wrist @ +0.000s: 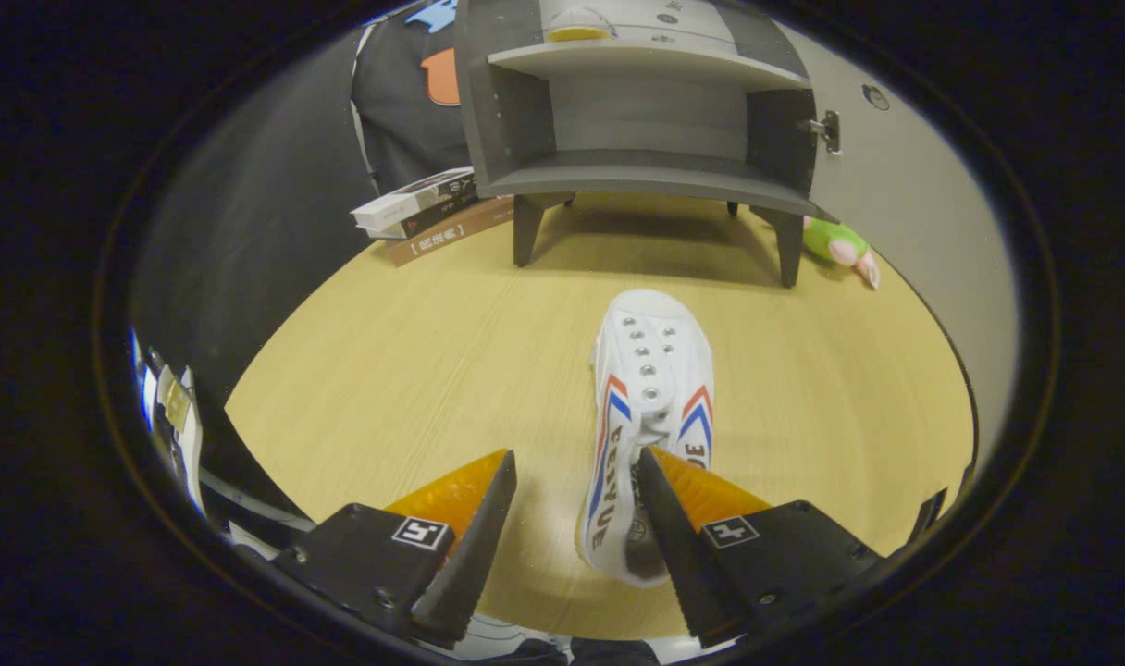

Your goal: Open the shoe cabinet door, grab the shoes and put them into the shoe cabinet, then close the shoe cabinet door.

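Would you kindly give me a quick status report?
Gripper jaws open, straddling shoe heel, no grip yet. Cabinet door open, shelves free. Table path ahead unobstructed.

I am seeing a white shoe showing red and blue stripes on its sides, lying on a pale wood-grain table. The far shoe cabinet is looking grey, its open door pale; a green plush toy is showing at its right.
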Available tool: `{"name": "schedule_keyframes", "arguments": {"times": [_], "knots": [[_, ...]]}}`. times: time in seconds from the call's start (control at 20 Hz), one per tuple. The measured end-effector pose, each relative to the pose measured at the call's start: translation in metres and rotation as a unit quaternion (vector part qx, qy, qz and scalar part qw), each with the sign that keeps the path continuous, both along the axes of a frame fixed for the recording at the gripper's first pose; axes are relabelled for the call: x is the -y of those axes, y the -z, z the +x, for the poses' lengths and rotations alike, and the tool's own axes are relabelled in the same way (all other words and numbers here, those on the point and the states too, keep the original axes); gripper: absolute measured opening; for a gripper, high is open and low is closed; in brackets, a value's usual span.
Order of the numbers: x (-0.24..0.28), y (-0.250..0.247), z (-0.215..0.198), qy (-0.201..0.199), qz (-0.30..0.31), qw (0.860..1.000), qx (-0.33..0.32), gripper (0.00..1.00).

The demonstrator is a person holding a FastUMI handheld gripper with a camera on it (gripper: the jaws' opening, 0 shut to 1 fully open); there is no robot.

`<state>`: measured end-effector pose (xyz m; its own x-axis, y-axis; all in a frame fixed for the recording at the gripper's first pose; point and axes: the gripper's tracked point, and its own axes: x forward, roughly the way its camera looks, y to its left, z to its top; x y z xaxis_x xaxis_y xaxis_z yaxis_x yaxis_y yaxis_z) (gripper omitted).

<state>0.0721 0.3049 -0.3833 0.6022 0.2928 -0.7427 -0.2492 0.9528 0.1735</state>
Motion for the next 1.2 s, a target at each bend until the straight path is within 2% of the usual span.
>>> {"name": "schedule_keyframes", "arguments": {"times": [0.15, 0.25, 0.45, 0.5, 0.6, 0.7, 0.85, 1.2], "knots": [[-0.005, 0.007, 0.012, 0.004, 0.020, 1.000, -0.011, 0.75], [0.000, 0.011, 0.022, 0.016, 0.026, 1.000, -0.003, 0.62], [0.011, 0.013, 0.027, 0.037, 0.017, 0.999, 0.012, 0.19], [0.008, 0.010, 0.028, 0.031, 0.019, 0.999, 0.011, 0.09], [0.007, 0.001, 0.032, 0.015, 0.014, 0.999, 0.027, 0.04], [0.012, -0.022, 0.042, 0.017, -0.006, 0.998, 0.058, 0.04], [0.023, -0.057, 0.050, 0.025, -0.002, 0.997, 0.070, 0.04], [0.043, -0.195, 0.087, 0.037, -0.002, 0.987, 0.155, 0.04]]}}
